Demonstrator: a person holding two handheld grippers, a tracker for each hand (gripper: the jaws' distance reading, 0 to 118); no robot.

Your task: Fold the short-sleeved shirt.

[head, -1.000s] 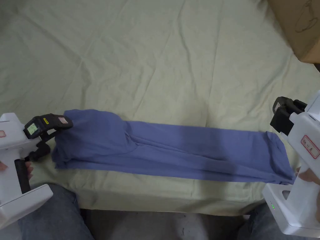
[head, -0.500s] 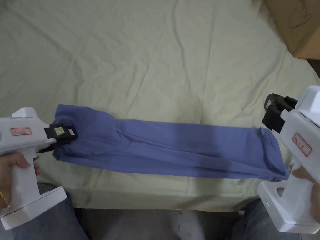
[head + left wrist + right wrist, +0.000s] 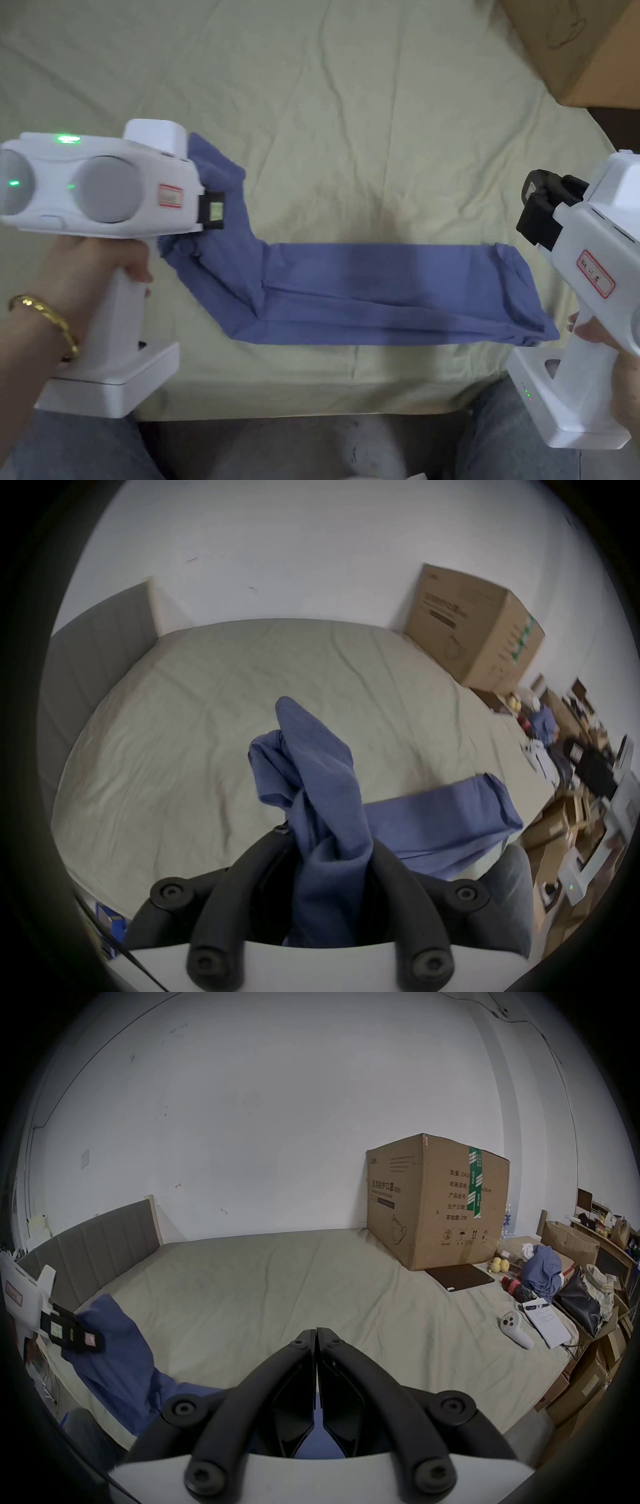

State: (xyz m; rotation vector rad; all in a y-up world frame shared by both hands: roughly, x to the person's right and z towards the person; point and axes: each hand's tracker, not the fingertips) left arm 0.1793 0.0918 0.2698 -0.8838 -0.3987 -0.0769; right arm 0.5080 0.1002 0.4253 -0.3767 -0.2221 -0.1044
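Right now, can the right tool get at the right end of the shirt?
Probably yes: the right tool hovers shut, empty, just beside the shirt, whose right end lies flat and uncovered on the bed.

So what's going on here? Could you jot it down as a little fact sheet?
Surface: bed sheet, pale green, wrinkled
Garment: blue shirt, folded into a long strip
Left claw: shut on one end of the shirt, lifted off the bed
Right claw: shut, holding nothing, by the other end
Background: cardboard box
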